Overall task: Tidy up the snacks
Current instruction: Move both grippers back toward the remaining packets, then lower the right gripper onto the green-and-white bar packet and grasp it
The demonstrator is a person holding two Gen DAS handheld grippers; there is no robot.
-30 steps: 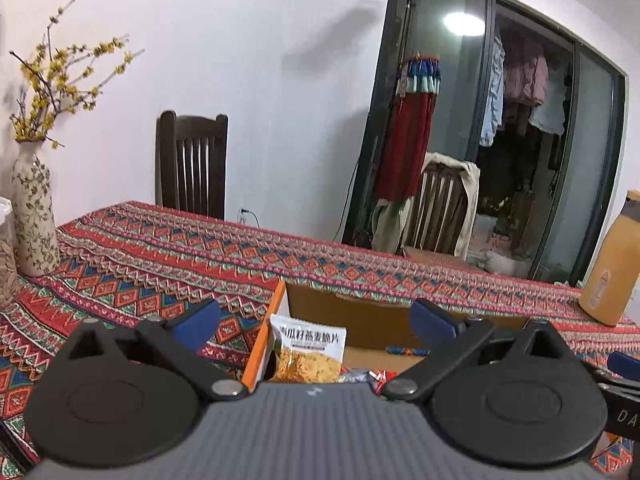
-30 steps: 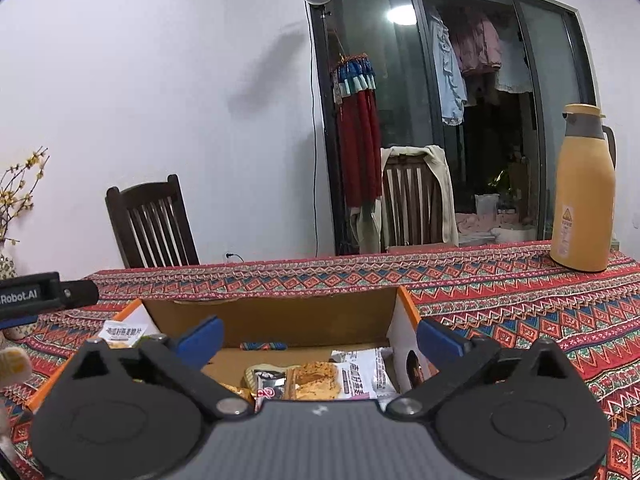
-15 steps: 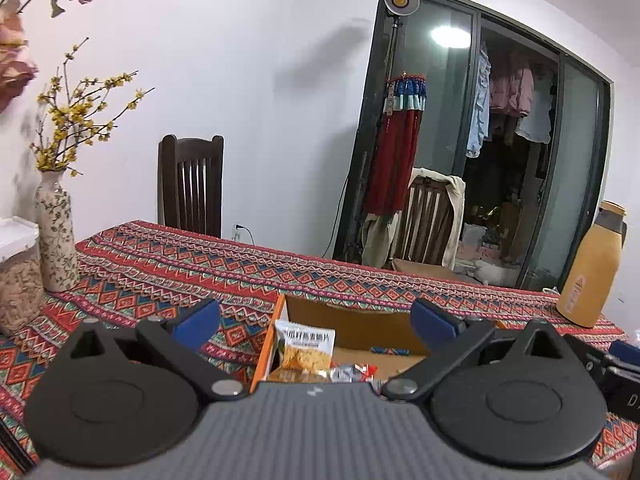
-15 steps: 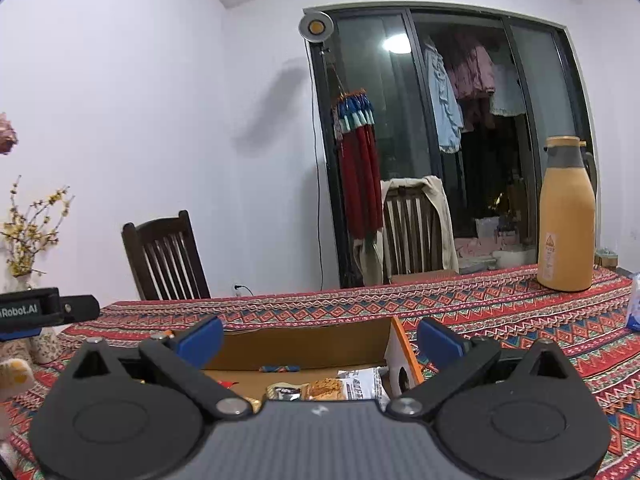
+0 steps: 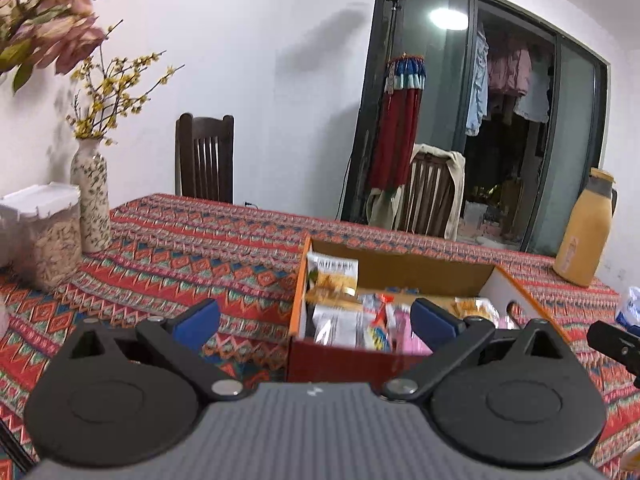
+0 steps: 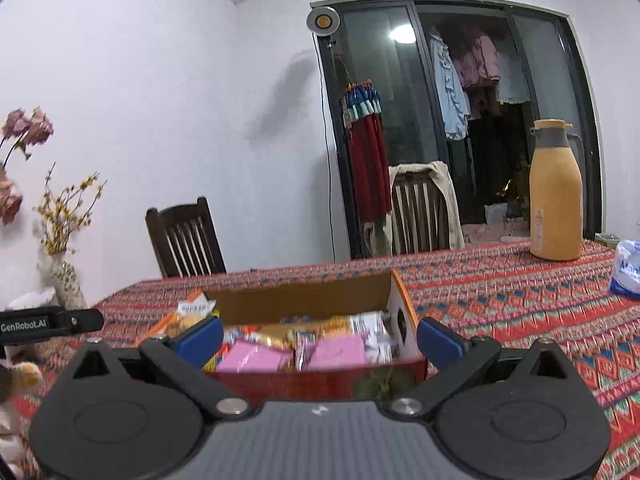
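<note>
While hovering just short of the cardboard snack box (image 5: 400, 268), left gripper (image 5: 316, 318) fingers spread wide, empty. Right gripper (image 6: 320, 338) likewise wide, empty, facing pink packets (image 6: 256, 356) inside

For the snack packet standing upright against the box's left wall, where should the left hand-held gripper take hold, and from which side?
Grip the top sealed edge of the upright snack packet, coming down from above. It stands on end against the left wall of the cardboard box, its flat top edge above the other packets, so the walls block a sideways approach. The left hand-held gripper is open, wide enough for that thin edge.
</note>
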